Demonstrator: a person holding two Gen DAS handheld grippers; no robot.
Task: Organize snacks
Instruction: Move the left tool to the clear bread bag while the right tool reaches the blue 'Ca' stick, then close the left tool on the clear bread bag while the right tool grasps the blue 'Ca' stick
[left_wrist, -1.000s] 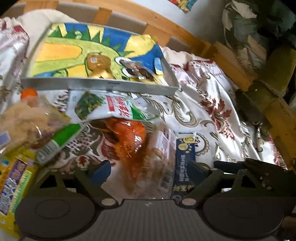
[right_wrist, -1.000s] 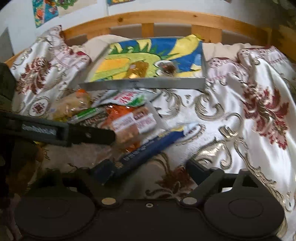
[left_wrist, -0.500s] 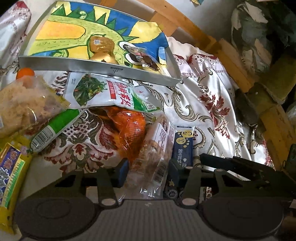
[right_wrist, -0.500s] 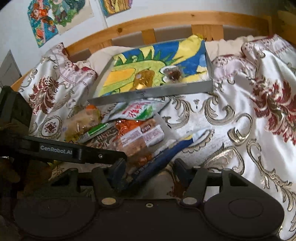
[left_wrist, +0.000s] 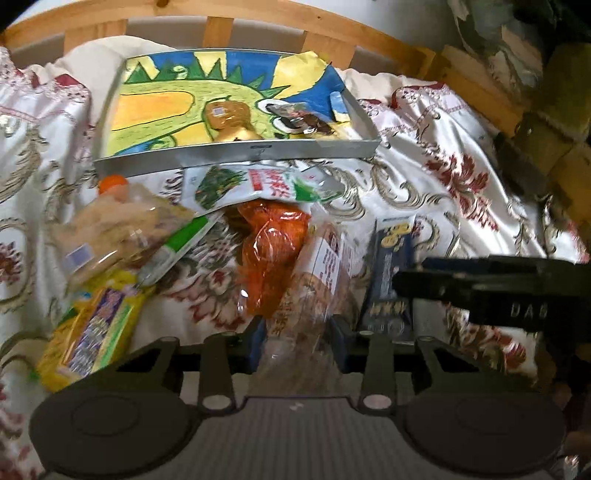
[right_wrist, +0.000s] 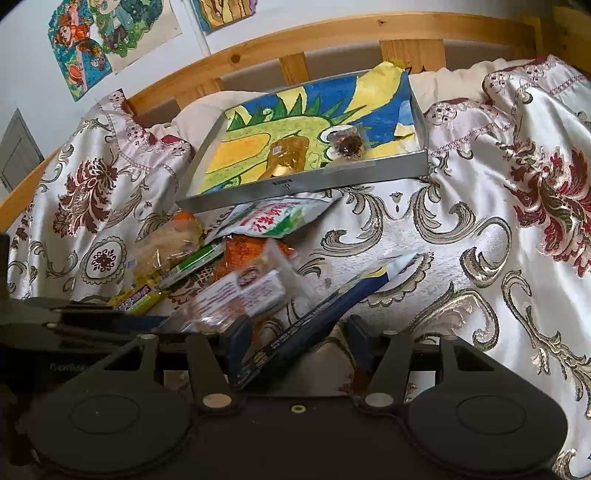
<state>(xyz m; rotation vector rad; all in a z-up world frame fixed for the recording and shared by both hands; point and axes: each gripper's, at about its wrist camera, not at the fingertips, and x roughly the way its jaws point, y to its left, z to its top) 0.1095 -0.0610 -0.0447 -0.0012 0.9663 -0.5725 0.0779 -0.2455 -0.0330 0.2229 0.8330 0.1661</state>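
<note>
Snacks lie in a heap on a patterned bedspread. My left gripper is shut on a clear bag of brown bread, seen also in the right wrist view. My right gripper is shut on a dark blue snack packet, which lies beside the bread in the left wrist view. Behind the heap stands a grey tray lined with a colourful drawing; it holds a gold-wrapped snack and a small clear packet. The tray shows in the right wrist view too.
An orange bag, a green-and-white packet, a clear bag of pale snacks with an orange cap, a green stick pack and a yellow pack lie in the heap. A wooden headboard runs behind.
Both grippers went from wide open to shut: the left closed on the bread bag, the right on the blue packet. Both views have pulled back, and the blue packet's near end now tilts up.
</note>
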